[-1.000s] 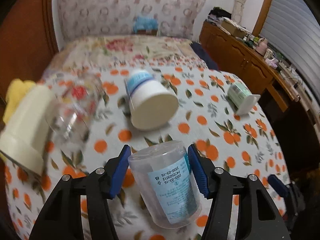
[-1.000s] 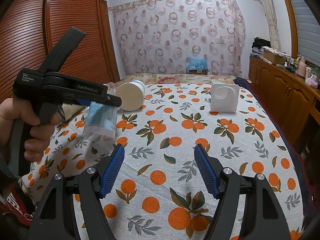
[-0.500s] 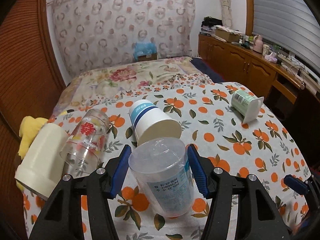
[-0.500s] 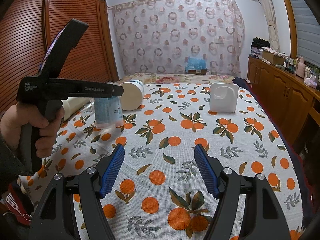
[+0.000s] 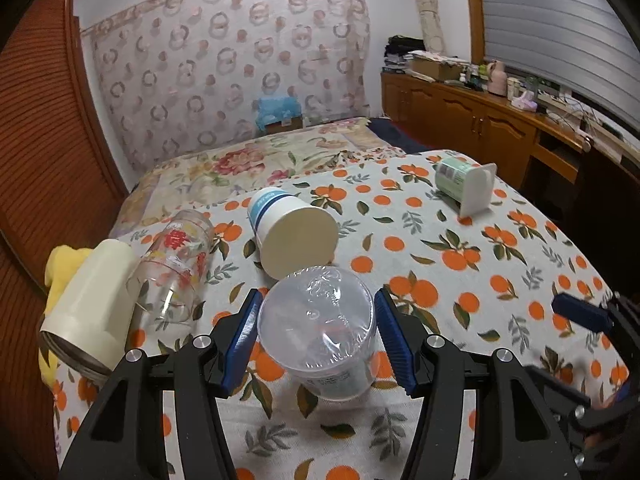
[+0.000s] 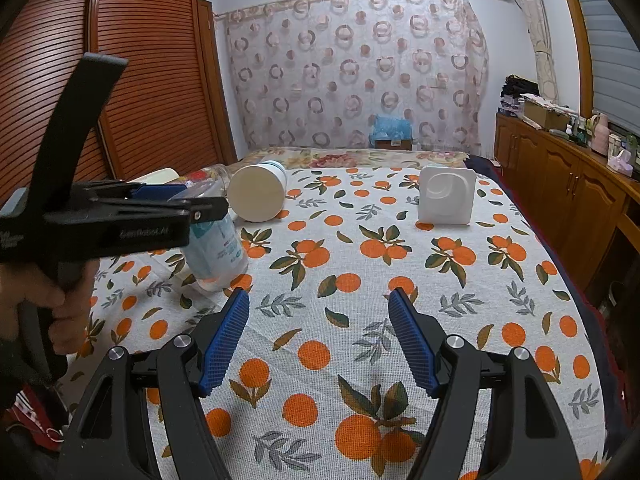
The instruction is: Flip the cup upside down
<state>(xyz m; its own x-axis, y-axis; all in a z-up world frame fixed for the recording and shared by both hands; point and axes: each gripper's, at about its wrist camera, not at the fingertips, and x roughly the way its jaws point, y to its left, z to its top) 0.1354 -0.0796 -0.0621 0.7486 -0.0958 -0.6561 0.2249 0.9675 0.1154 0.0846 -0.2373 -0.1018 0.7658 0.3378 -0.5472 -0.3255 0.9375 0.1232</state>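
Observation:
A clear plastic cup (image 5: 320, 332) with a blue-white label stands mouth-down on the orange-print tablecloth (image 5: 460, 264), its closed base facing up. My left gripper (image 5: 316, 336) has its blue pads on both sides of the cup's upper part, shut on it. In the right wrist view the same cup (image 6: 218, 252) leans slightly, its rim on the cloth, under the left gripper's black body (image 6: 120, 220). My right gripper (image 6: 318, 336) is open and empty over the cloth, to the right of the cup.
Lying on their sides behind the cup: a white paper cup (image 5: 292, 236), a printed glass (image 5: 176, 264) and a cream tumbler (image 5: 88, 308). A white square-based cup (image 5: 468, 188) lies far right. Wooden cabinets (image 6: 568, 184) line the right; a wardrobe (image 6: 152, 80) stands left.
The left gripper has swung the cup from tilted in the air to base-up and lowered it until its rim rests on the cloth. The right gripper has not moved.

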